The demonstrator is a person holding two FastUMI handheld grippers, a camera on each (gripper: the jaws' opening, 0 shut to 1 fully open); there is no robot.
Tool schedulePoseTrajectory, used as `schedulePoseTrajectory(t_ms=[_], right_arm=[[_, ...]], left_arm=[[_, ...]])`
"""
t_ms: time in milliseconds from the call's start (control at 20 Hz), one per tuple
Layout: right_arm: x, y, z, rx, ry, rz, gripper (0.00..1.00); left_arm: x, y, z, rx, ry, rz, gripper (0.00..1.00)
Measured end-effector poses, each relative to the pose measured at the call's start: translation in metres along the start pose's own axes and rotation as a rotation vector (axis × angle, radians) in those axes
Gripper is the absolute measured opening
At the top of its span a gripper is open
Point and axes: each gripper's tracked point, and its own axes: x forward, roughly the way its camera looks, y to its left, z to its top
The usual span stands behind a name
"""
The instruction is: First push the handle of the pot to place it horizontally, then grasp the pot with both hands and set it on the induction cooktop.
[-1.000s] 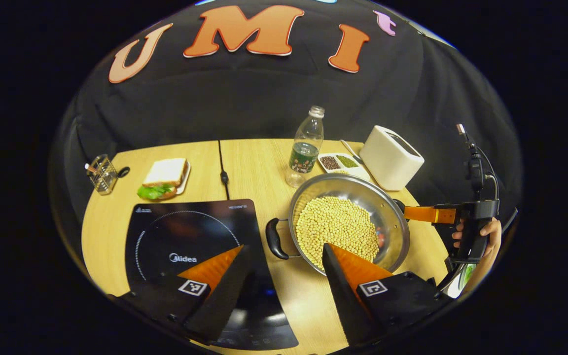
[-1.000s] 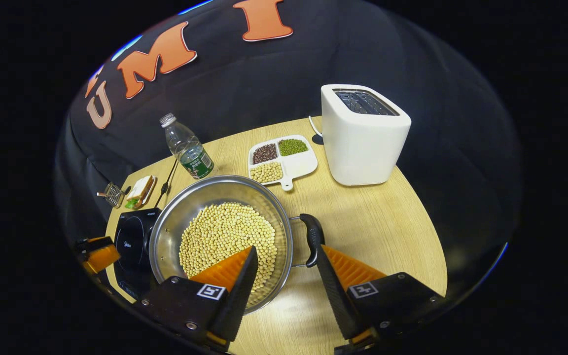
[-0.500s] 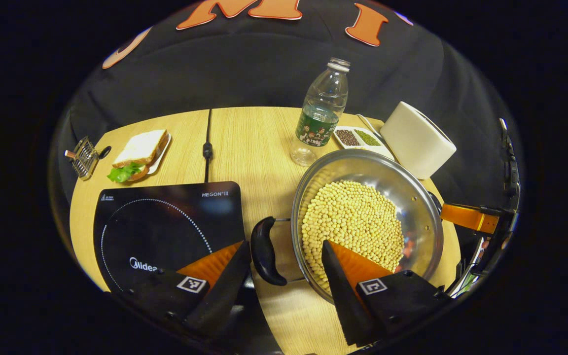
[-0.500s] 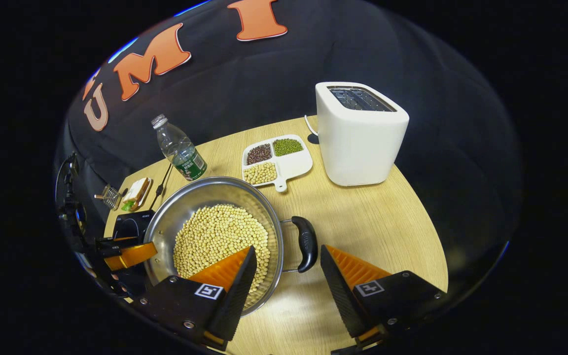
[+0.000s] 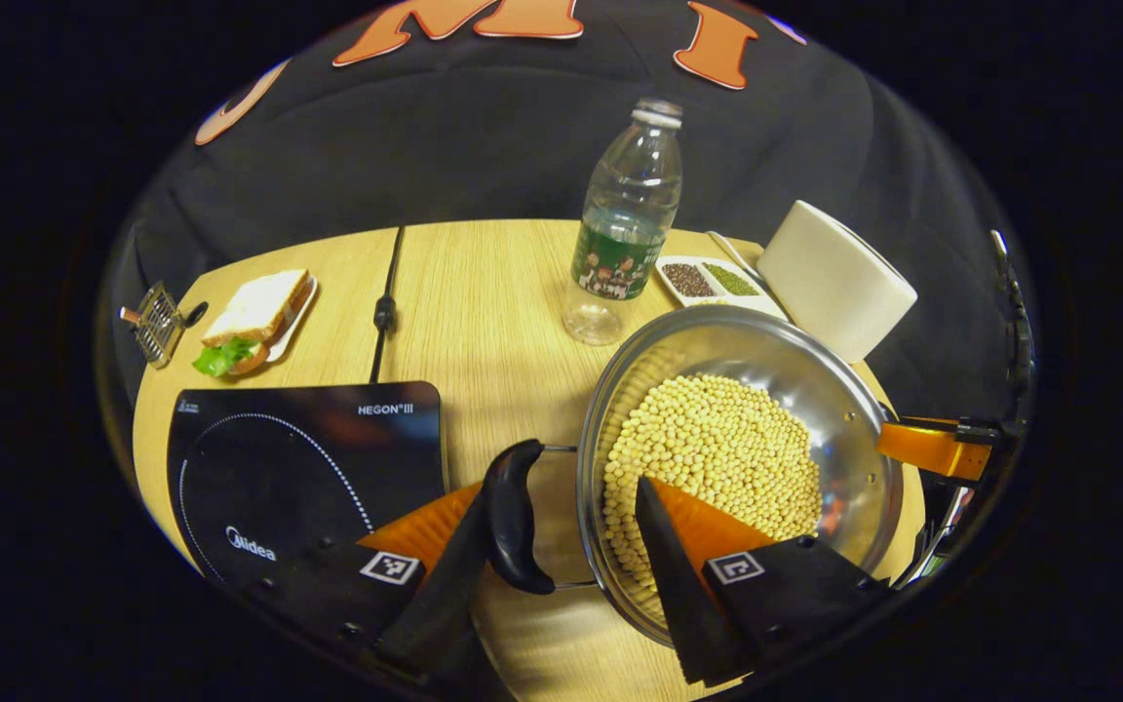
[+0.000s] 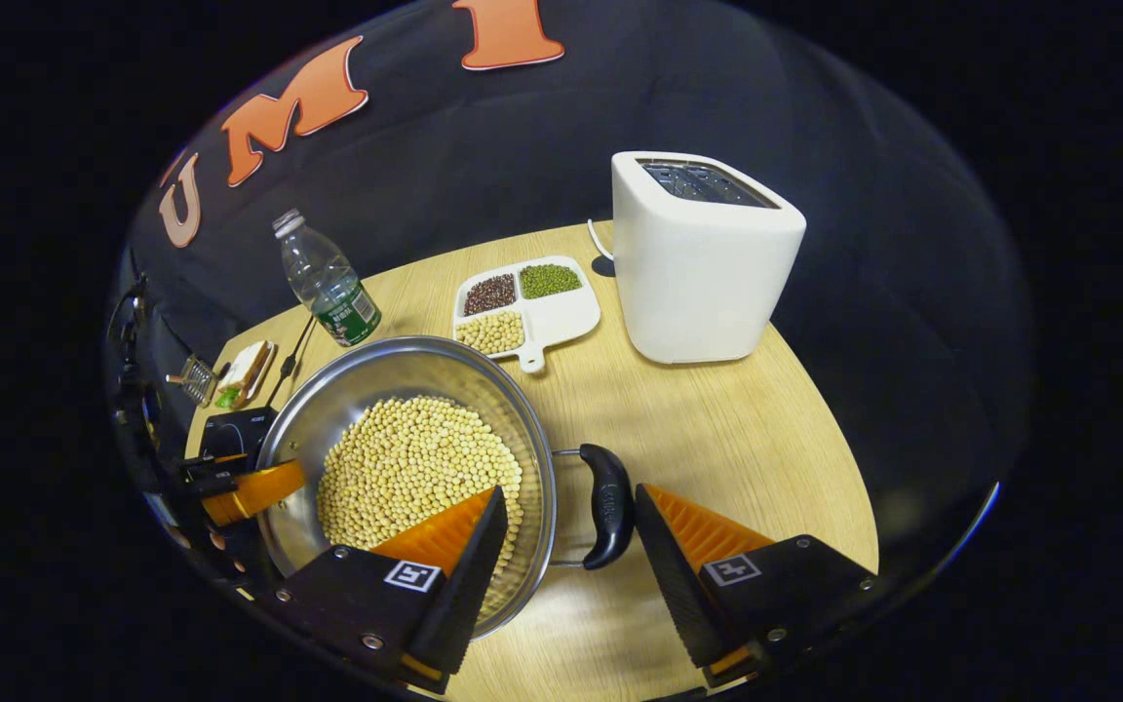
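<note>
Table (image 5: 484, 292) wooden, holds everything. Left gripper view gets full face of induction cooktop (image 5: 298, 468) at near-left; right gripper view catches just its corner behind pot, but shows toaster (image 6: 698, 263) slots from above. Pot (image 5: 737, 458) of soybeans sits on table right of cooktop, not on it. Left gripper (image 5: 552, 531) wide open, 2 fingers straddling pot's black side handle (image 5: 513, 517), rim too. Right gripper (image 6: 566, 531) open the same way around opposite handle (image 6: 605, 507), nothing clamped yet. Bottle (image 5: 625, 224) upright behind pot.
</note>
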Motion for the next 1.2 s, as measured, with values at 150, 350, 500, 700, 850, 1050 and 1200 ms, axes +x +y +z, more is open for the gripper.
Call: schedulePoseTrajectory(t_ms=[150, 350, 500, 700, 850, 1050, 1200], right_arm=[[0.007, -0.001, -0.005, -0.006, -0.001, -0.016, 0.83], [0.017, -0.004, -0.015, -0.025, 0.004, -0.043, 0.83], [0.017, -0.005, -0.018, -0.034, -0.006, -0.060, 0.83], [0.023, -0.011, -0.029, -0.034, 0.013, -0.076, 0.82], [0.031, -0.012, -0.041, -0.021, 0.040, -0.070, 0.76], [0.034, -0.013, -0.037, -0.007, 0.014, -0.073, 0.73], [0.033, -0.014, -0.035, -0.004, -0.009, -0.080, 0.69]], left_arm=[[0.008, 0.000, 0.005, -0.006, -0.048, 0.033, 0.82], [0.018, 0.004, 0.004, 0.069, -0.090, 0.094, 0.86], [0.023, 0.003, 0.004, 0.108, -0.097, 0.101, 0.82], [0.028, 0.003, 0.009, 0.151, -0.136, 0.100, 0.83], [0.031, -0.001, 0.012, 0.183, -0.170, 0.083, 0.82], [0.032, -0.002, 0.015, 0.203, -0.198, 0.070, 0.80], [0.031, -0.004, 0.017, 0.194, -0.208, 0.069, 0.78]])
